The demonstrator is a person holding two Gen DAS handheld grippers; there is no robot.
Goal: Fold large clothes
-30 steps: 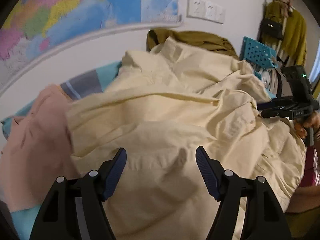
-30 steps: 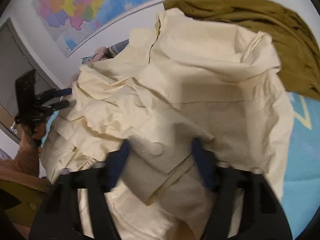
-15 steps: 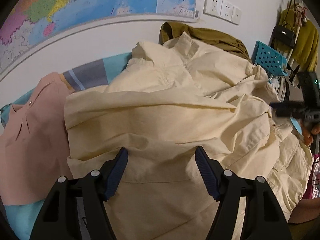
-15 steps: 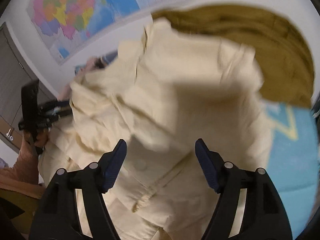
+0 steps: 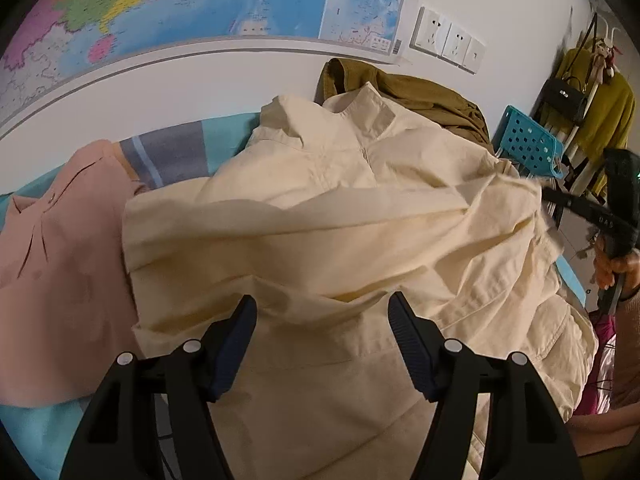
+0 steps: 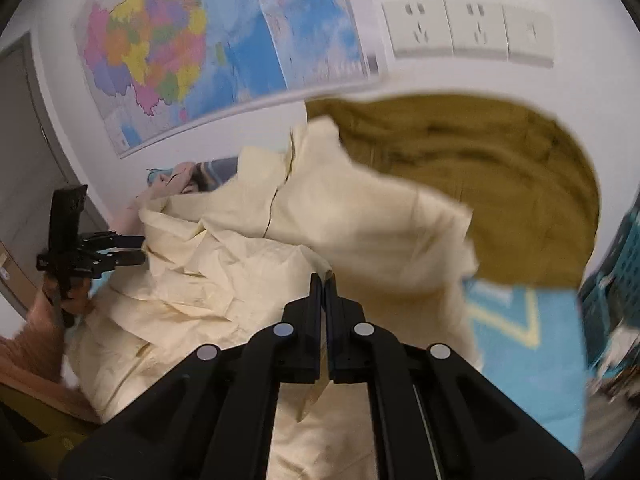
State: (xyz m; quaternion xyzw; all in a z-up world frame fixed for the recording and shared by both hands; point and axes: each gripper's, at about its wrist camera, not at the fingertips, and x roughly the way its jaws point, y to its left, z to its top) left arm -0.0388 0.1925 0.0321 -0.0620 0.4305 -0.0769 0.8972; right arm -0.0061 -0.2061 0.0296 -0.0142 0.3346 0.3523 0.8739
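Observation:
A large cream shirt (image 5: 328,232) lies crumpled across the bed, collar toward the wall. It also fills the right wrist view (image 6: 248,264). My left gripper (image 5: 322,320) is open and empty just above the shirt's near part. It also shows at the left of the right wrist view (image 6: 132,248). My right gripper (image 6: 323,280) is shut on a fold of the cream shirt and lifts it. It shows at the right of the left wrist view (image 5: 556,200), at the shirt's right edge.
A pink garment (image 5: 52,248) lies left of the shirt. An olive garment (image 5: 420,92) is piled by the wall, also in the right wrist view (image 6: 480,184). A teal sheet (image 6: 520,344) covers the bed. A teal basket (image 5: 528,144) and hung clothes (image 5: 600,120) stand at the right.
My right gripper has shut on a fold of the cream shirt and raised it. My left gripper has stayed open and drawn back a little over the shirt.

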